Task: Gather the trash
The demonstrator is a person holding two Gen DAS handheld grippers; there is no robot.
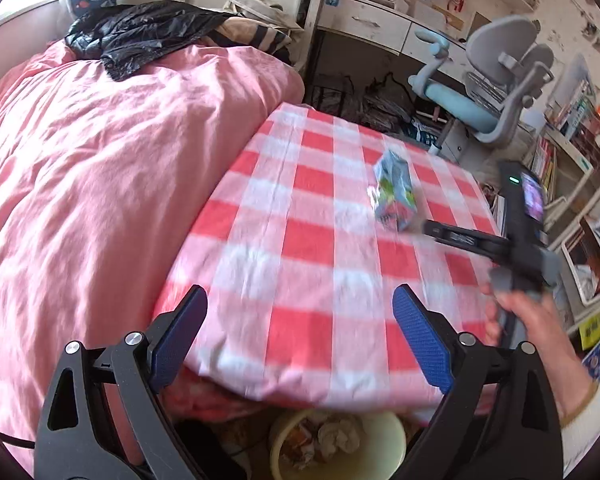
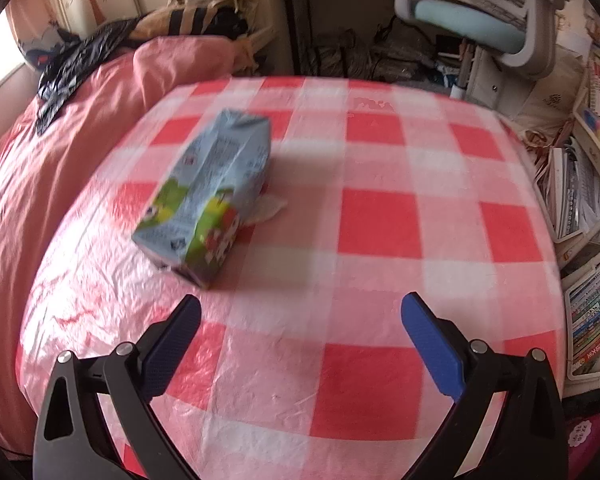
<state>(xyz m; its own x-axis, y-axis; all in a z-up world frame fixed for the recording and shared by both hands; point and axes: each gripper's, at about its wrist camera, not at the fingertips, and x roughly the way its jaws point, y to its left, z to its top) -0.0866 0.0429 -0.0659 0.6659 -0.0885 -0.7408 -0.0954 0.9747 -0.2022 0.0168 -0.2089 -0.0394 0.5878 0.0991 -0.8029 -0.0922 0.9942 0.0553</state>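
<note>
Both jaws spread wide, nothing held: left gripper (image 1: pixel 300 320), right gripper (image 2: pixel 300 328). Pale yellow round waste bin (image 1: pixel 278 446) sits under the desk edge. Light-blue paper drink carton (image 2: pixel 208 196) lies on its side on the red-and-white checked desk (image 2: pixel 380 220), ahead-left of right gripper. Likely light, crushable; grip across the flat sides. Print too blurred to read.

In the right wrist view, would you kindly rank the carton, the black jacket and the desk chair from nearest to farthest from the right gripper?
From the right gripper, open over the checked cloth:
1. Carton, lying just ahead, to the left.
2. Black jacket, far left on the pink bedding.
3. Desk chair, beyond the table, upper right.
Jacket versus chair is close.
</note>
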